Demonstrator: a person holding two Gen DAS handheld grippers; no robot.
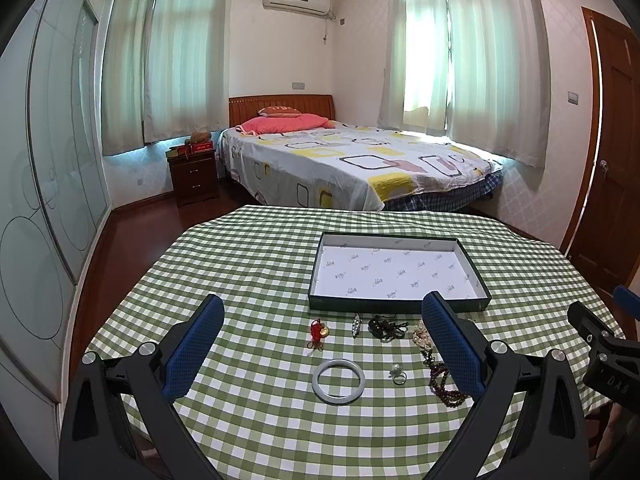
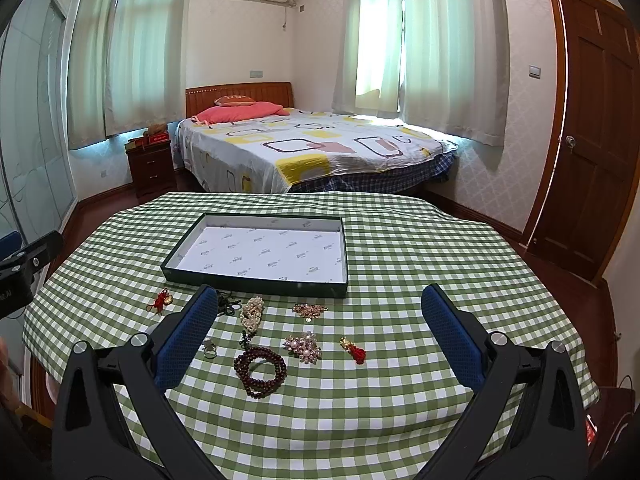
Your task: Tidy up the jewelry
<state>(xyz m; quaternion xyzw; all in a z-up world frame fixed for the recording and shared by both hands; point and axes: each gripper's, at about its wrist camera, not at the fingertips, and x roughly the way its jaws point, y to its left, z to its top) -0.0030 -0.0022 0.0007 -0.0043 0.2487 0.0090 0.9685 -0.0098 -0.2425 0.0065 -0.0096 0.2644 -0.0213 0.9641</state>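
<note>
The left gripper (image 1: 322, 344) and right gripper (image 2: 320, 334) both hover above the near edge of the bench (image 2: 440, 240), fingers (image 2: 188, 340) spread wide and holding nothing.

The jewelry lies loose between them and the tray (image 2: 256, 284): white bangle (image 1: 339, 381), ring (image 1: 397, 374), dark bead bracelet (image 2: 261, 370), pearl strand (image 2: 252, 312), brooch (image 2: 303, 346) and red charm (image 2: 354, 350). The tray, farther back, is empty.

Likely faults: small flat pieces may slip from the broad pads; bead strands may snag or drag neighbouring items; pads may pinch the green checked cloth (image 2: 320, 420), shifting everything.

Beyond the bench stand a bed (image 2: 300, 152), curtained windows and a wooden door (image 2: 592, 140).
</note>
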